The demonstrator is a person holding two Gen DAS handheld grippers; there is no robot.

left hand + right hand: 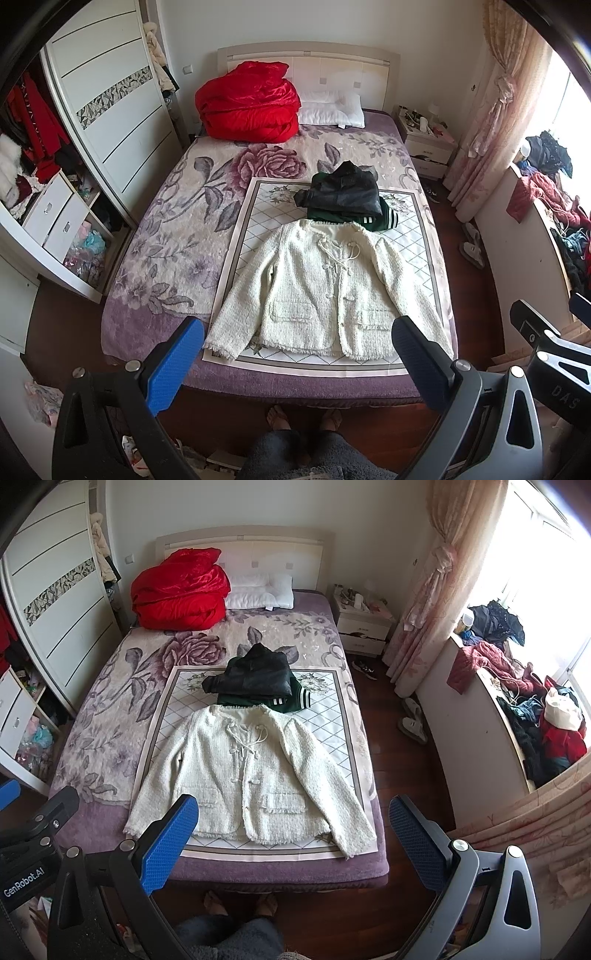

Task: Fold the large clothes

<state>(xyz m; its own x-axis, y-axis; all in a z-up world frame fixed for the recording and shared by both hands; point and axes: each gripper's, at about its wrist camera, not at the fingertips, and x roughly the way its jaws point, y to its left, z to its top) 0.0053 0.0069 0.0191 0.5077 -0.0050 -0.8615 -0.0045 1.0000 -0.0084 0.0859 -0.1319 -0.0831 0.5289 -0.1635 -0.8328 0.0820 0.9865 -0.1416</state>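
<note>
A cream tweed jacket (325, 291) (240, 771) lies flat and face up, sleeves spread, on a diamond-patterned mat (258, 221) (173, 716) at the foot of the bed. Behind its collar sits a stack of folded clothes: a black jacket (343, 190) (255, 677) on top of a green garment with white stripes (384, 219) (295, 701). My left gripper (299, 354) hangs open above the jacket's hem, empty. My right gripper (293, 834) is also open and empty, held over the hem and the bed's foot edge.
A red quilt (247, 103) and a white pillow (330, 109) lie by the headboard. A wardrobe (107, 110) stands left, a nightstand (428, 147) and curtain (443, 572) right. Loose clothes (532, 716) cover the window ledge. A person's feet (303, 417) stand at the bed's foot.
</note>
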